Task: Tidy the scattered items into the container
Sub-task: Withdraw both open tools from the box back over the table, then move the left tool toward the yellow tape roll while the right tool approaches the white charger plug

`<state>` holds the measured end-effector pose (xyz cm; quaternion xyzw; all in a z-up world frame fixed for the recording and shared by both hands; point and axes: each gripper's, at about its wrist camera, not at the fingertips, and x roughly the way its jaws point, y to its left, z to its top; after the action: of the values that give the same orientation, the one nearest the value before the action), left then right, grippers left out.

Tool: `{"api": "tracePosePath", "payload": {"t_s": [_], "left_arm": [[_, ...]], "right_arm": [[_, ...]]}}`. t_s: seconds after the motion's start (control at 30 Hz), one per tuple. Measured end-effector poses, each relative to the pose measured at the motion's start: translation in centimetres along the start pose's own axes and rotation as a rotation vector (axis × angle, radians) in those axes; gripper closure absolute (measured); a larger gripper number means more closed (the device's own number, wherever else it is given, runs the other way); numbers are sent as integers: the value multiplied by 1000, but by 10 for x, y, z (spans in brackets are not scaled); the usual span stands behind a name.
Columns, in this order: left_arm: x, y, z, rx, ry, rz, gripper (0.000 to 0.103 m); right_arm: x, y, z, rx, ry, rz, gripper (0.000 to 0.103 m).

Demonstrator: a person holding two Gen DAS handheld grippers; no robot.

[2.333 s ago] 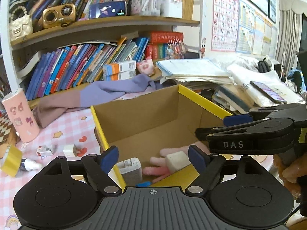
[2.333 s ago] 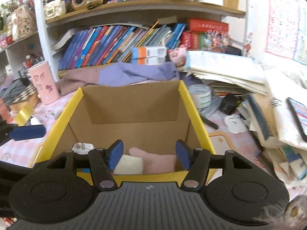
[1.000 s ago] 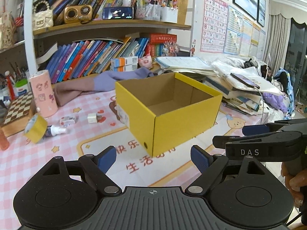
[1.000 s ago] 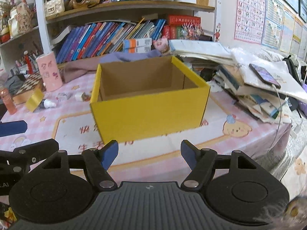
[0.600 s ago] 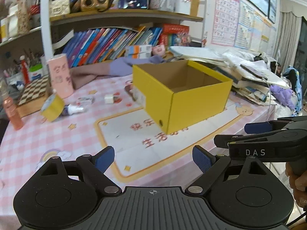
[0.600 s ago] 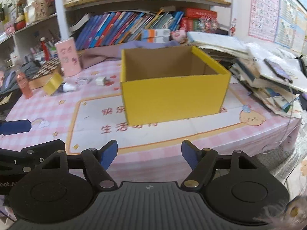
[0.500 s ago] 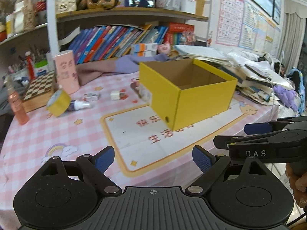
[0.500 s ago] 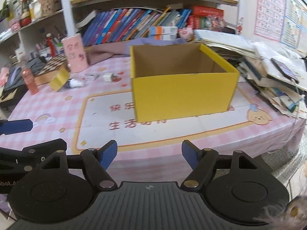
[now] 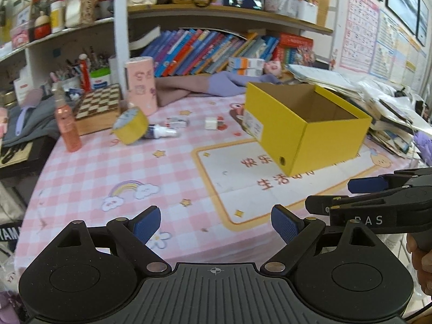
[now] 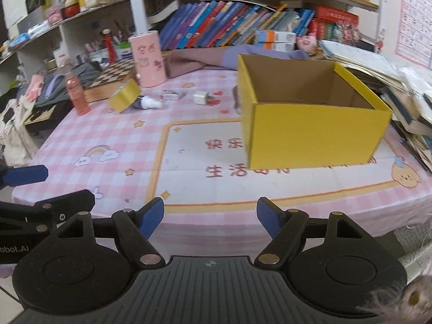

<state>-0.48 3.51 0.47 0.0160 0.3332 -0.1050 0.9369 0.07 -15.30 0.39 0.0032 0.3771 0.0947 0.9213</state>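
An open yellow cardboard box [image 9: 332,137] [image 10: 313,132] stands on the pink checked tablecloth, right of centre; its contents are hidden by its walls. Left of it lie a yellow tape roll [image 9: 131,129] [image 10: 124,95], a small white spray bottle [image 9: 162,133] [image 10: 149,103], a small packet [image 9: 176,122] [image 10: 170,95] and a white cube plug [image 9: 211,123] [image 10: 200,97]. My left gripper [image 9: 215,222] is open and empty, back at the table's near edge. My right gripper [image 10: 210,217] is open and empty too, also at the near edge.
A pink cylinder [image 9: 141,85], a chessboard box [image 9: 98,105] and an orange bottle [image 9: 67,127] stand at the back left. A purple cloth [image 9: 205,85] lies behind the box. Stacked books and papers [image 9: 388,113] crowd the right side. Bookshelves [image 9: 216,48] line the back.
Both grippers have pulled back from over the box toward the table's near edge and swung left. The scattered items at the left have come into fuller view.
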Motion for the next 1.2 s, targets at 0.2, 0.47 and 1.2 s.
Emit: {"api": "tracePosePath", "payload": {"t_s": [0.2,0.47,1.2], "left_arm": [[-8,20,-1,-40,-11,48,12],[-8,34,-1,-72,-10,84,12],[64,77,48,-118,31,159,12]], "right_arm": [[6,22,8,-53,0,50,28],[18,37,16,-95,12,87,28],[105,43,84,-118,35,137,31]]}}
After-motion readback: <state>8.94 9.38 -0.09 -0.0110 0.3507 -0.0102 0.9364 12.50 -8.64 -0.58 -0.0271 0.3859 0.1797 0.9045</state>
